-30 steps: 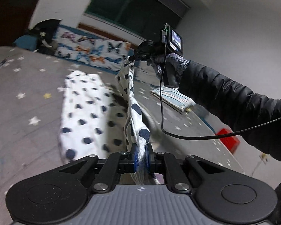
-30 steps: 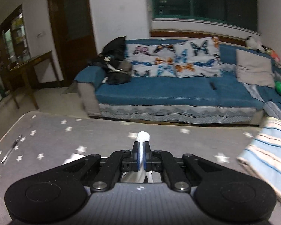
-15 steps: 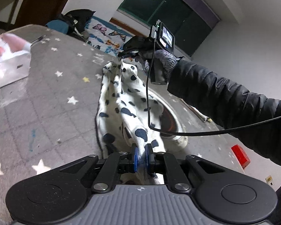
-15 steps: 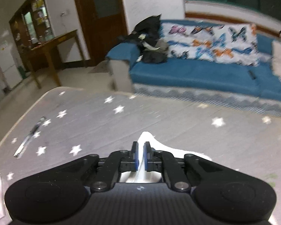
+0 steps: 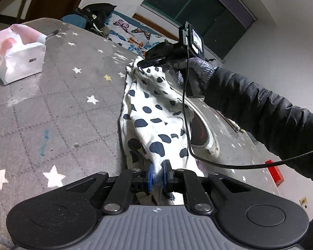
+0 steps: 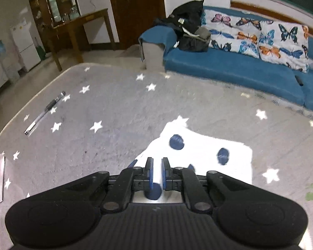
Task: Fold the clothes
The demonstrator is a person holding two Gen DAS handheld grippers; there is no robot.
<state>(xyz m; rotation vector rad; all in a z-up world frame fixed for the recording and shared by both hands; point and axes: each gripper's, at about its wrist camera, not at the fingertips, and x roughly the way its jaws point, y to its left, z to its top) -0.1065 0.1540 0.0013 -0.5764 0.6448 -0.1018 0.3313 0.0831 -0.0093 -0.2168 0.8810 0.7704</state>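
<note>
A white cloth with dark blue dots (image 5: pixel 156 112) lies in a long bunched strip on the grey star-patterned table cover (image 5: pixel 62 104). My left gripper (image 5: pixel 158 171) has the near end between its blue pads, which press on it while the jaws are opening. At the far end, a gloved hand holds my right gripper (image 5: pixel 140 64) with its tips at the cloth's raised corner. In the right wrist view the right gripper (image 6: pixel 157 166) stands low over the table cover (image 6: pixel 114 114), narrowly shut on the cloth (image 6: pixel 198 145), which spreads flat ahead of it.
A white and pink paper pack (image 5: pixel 18 56) stands at the table's far left. A pen (image 6: pixel 44 113) lies near the left edge. A round dark disc with a pale rim (image 5: pixel 204 131) sits right of the cloth. A black sleeve (image 5: pixel 260 112) and cable cross the right. A blue sofa (image 6: pixel 229 68) stands beyond.
Both grippers have come down toward the table with the cloth, the right one farther. The cloth hung stretched between them; now it rests on the table. The pads stand slightly wider.
</note>
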